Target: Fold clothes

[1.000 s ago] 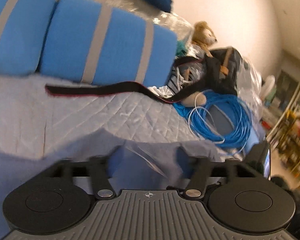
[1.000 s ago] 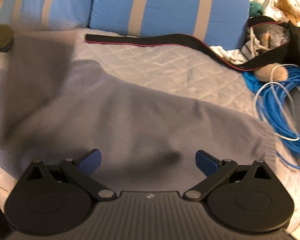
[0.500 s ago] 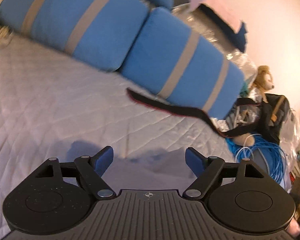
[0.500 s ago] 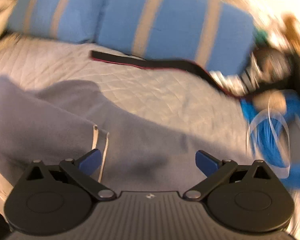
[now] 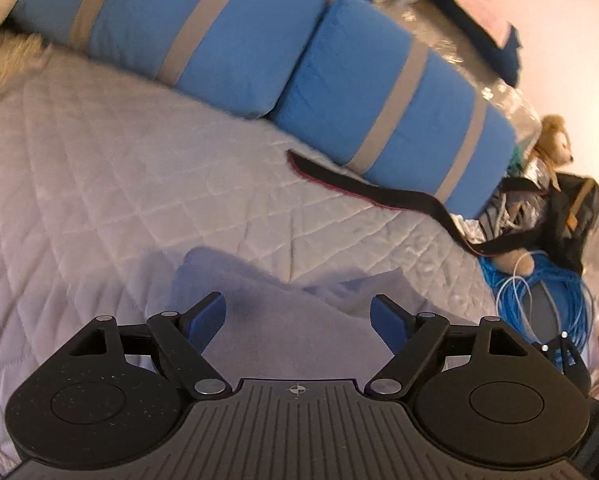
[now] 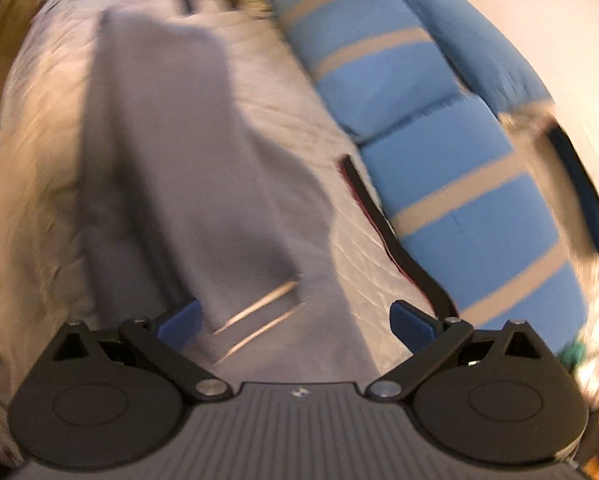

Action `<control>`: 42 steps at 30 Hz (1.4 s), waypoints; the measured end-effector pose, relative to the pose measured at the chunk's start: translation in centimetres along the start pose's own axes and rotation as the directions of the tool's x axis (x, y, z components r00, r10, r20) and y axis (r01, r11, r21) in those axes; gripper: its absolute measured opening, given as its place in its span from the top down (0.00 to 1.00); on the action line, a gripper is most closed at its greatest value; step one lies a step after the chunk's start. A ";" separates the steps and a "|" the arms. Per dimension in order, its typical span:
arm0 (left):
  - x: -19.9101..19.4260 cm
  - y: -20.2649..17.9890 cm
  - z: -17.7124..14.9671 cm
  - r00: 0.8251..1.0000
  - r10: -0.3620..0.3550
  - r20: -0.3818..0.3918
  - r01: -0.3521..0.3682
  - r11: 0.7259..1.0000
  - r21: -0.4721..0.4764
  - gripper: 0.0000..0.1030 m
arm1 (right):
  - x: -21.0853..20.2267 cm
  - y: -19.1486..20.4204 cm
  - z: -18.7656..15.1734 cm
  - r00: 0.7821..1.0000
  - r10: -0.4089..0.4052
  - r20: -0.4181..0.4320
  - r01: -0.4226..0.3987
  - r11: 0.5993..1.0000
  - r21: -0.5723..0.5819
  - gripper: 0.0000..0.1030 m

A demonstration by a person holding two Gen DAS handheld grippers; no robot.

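Left claw (image 5: 297,312) spread wide, nothing gripped; blue pads (image 5: 205,316) hover over the garment's edge, not pressing it. Right claw (image 6: 295,320) also wide, empty; that view is motion-blurred.

Grey garment (image 6: 187,168): soft matte knit, lying on the bed in a long, roughly rectangular folded panel, running away from the right claw. Two pale drawcords (image 6: 259,312), thin and straight, lie on it just ahead of the right claw. In the left view only a rumpled corner of it (image 5: 267,312) shows, under the claw.

Bed cover (image 5: 99,184): light grey quilt, diamond stitching.
Two blue cushions (image 5: 387,108), blocky, each with tan stripes, along the far side.
One black strap (image 5: 363,192), flat, red edging, lying in front of the cushions.
One blue cable coil (image 5: 555,292), with one thin white cord.
One plush toy (image 5: 551,140), tan, fuzzy, beside a black bag (image 5: 571,216).
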State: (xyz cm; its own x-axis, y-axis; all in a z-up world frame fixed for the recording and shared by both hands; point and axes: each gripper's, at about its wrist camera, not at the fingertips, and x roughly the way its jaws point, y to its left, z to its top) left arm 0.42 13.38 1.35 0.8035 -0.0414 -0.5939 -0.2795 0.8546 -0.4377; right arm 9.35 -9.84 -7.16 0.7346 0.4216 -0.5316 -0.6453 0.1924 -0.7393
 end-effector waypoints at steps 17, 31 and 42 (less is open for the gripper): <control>0.5 -0.5 -0.8 0.997 -0.059 -0.058 0.058 0.998 -0.006 0.23 | 0.8 5.0 0.7 0.989 -0.125 0.080 0.145 0.932 -0.332 0.04; 1.0 -0.2 -0.2 0.995 -0.073 -0.069 0.068 0.995 -0.069 0.23 | 2.0 6.1 1.2 0.995 -0.093 -0.025 0.077 0.920 -0.384 0.81; -0.2 2.7 2.6 1.000 0.009 -0.005 -0.009 0.996 -0.087 0.23 | -0.1 4.7 0.7 0.994 -0.102 -0.048 0.079 0.935 -0.345 0.96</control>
State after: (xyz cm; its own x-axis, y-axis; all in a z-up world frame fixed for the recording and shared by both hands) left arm 0.88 17.01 2.09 0.7986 -0.0366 -0.6008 -0.3311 0.8068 -0.4893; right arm 6.11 -8.32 -10.29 0.8061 0.3564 -0.4725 -0.4729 -0.0923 -0.8763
